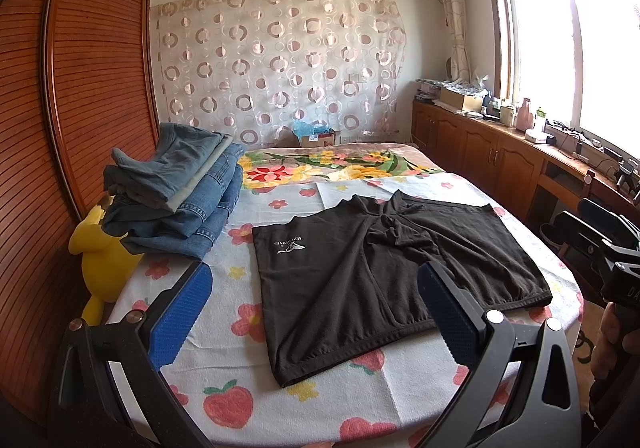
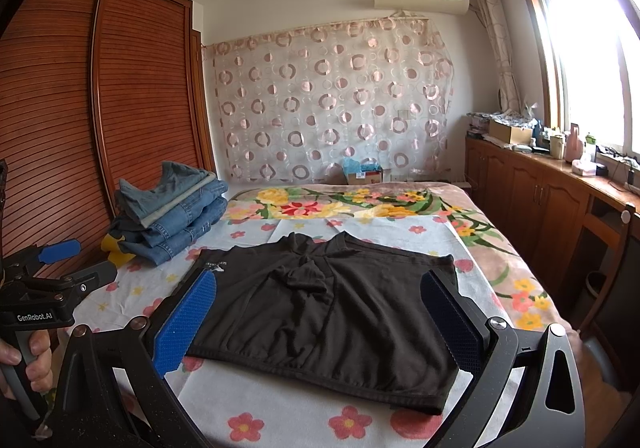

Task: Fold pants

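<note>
1. The black shorts (image 1: 384, 268) lie spread flat on the flowered sheet (image 1: 248, 400) of the bed, waistband nearest the grippers and the two leg openings pointing away. That placement likely serves the fold: every edge is exposed and within reach.

2. The left gripper (image 1: 316, 316) hangs above the near left part of the shorts with its blue pads spread wide and nothing between them. From it, the printed logo sits ahead and slightly left, and the waistband runs ahead and off to the right.

3. The right gripper (image 2: 320, 322) hovers over the waistband with its fingers likewise wide apart and empty. The garment's near edge passes just ahead between the pads, and the right corner of the waistband lies ahead to the right.

4. Both tools seem held apart, one toward each side of the shorts, probably so that each can take one side for a lengthwise fold. No fold has been started, as far as I can judge.

5. A stack of folded jeans (image 1: 176, 191) sits ahead and to the left of the left gripper, well apart from the shorts, presumably finished pieces. A yellow plush toy (image 1: 100, 260) leans at the bed's left edge under it.

6. Open sheet surrounds the shorts on all sides. The crumpled crotch area may need smoothing.
</note>
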`<state>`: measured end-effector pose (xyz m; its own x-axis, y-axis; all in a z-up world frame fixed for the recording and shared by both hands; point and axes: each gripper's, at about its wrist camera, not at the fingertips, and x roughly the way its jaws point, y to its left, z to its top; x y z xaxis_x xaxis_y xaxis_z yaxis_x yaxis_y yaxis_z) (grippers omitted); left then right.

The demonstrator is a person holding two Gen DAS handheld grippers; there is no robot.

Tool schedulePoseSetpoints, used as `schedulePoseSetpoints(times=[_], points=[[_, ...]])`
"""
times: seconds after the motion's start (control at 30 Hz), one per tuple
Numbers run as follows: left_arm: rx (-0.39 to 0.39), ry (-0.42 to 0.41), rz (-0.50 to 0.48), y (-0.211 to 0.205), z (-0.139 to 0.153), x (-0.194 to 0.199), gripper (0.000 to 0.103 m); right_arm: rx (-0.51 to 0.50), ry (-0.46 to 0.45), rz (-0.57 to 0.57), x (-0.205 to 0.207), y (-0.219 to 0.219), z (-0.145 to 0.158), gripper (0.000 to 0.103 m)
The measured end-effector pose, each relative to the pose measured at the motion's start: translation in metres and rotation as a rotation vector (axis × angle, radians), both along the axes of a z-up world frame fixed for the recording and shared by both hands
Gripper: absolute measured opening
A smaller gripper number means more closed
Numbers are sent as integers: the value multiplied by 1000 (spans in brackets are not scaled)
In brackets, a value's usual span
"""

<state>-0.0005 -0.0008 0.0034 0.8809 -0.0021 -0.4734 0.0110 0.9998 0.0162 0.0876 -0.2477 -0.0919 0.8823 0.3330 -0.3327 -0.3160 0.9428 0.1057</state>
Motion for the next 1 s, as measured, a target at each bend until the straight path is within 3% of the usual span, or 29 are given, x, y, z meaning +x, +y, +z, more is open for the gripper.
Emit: schedulePoseSetpoints(times=[0.8,1.0], points=[[-4,10,-5,-3,6,-4,103,0,5,3,0,2,-1,102],[-24,47,-62,-17,0,2,103,-10,27,-4,6,0,-5,102]])
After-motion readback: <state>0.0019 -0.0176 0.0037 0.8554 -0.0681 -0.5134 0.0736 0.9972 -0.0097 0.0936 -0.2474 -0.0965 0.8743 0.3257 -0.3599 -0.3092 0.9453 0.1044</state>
